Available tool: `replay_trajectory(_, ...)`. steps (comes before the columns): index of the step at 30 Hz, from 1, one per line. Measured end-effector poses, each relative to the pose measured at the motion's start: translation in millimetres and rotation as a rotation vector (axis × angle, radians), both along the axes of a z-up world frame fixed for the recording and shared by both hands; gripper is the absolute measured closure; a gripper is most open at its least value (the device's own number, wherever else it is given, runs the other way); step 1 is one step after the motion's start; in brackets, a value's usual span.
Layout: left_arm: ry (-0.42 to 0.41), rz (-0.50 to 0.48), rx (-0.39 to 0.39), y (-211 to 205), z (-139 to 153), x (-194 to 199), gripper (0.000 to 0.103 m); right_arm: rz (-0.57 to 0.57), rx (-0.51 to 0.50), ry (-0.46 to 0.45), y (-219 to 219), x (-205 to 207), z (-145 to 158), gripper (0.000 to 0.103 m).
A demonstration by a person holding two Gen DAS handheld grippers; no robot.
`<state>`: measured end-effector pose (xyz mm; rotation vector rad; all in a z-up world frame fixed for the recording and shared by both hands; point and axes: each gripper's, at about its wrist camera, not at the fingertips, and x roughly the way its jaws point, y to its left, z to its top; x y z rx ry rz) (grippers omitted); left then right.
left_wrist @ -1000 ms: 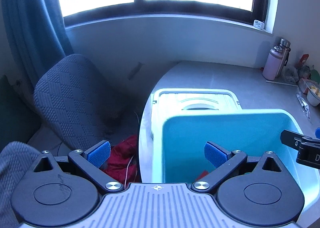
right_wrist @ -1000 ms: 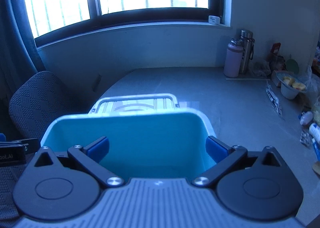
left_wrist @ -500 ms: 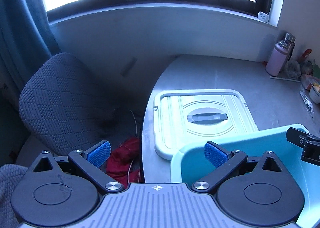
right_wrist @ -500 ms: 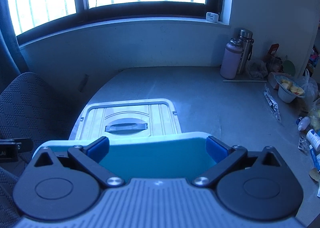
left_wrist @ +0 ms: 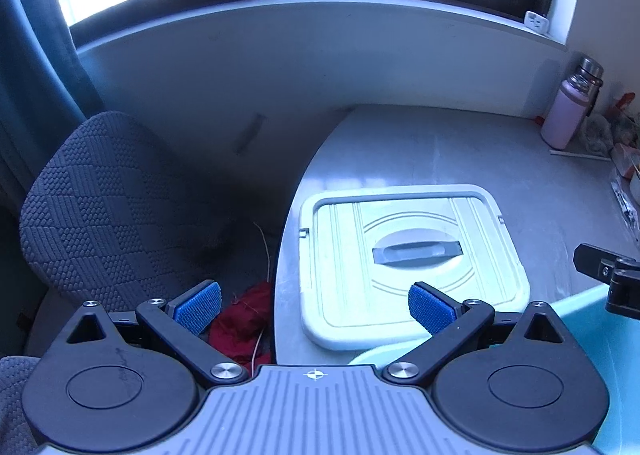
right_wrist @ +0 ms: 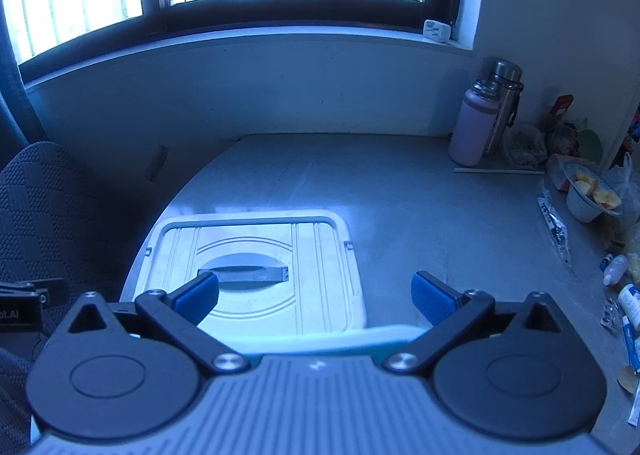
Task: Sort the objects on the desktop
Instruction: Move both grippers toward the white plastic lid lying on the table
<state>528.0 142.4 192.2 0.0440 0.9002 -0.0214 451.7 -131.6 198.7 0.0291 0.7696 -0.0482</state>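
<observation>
1. Both tongs — left tongs point(left_wrist: 314, 307), right tongs point(right_wrist: 314, 295) — gape wide, holding nothing.
2. Teal bin point(left_wrist: 608, 339) sits lower right of frame; its pale lid point(right_wrist: 256, 271) lies off, mid-frame on the bench point(right_wrist: 420, 191).
3. Sorting looks barely begun — small tubes point(right_wrist: 628, 311) crowd the right edge, unsorted.

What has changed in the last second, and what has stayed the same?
The turquoise bin filled both views earlier; now only its rim shows low in each, so both grippers drew back or rose from it. The pale lid is now fully exposed. Left gripper and right gripper remain open and empty; lid and pink bottle stayed put.
</observation>
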Motion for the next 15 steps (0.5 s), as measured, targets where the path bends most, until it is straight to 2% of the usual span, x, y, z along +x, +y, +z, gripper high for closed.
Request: replay_trajectory(15,0.106,0.039,-0.004,-10.5,-26.0,81.1,0.002,0.051,-0.024,0.085,-9.0,81.0,-25.0,0.000)
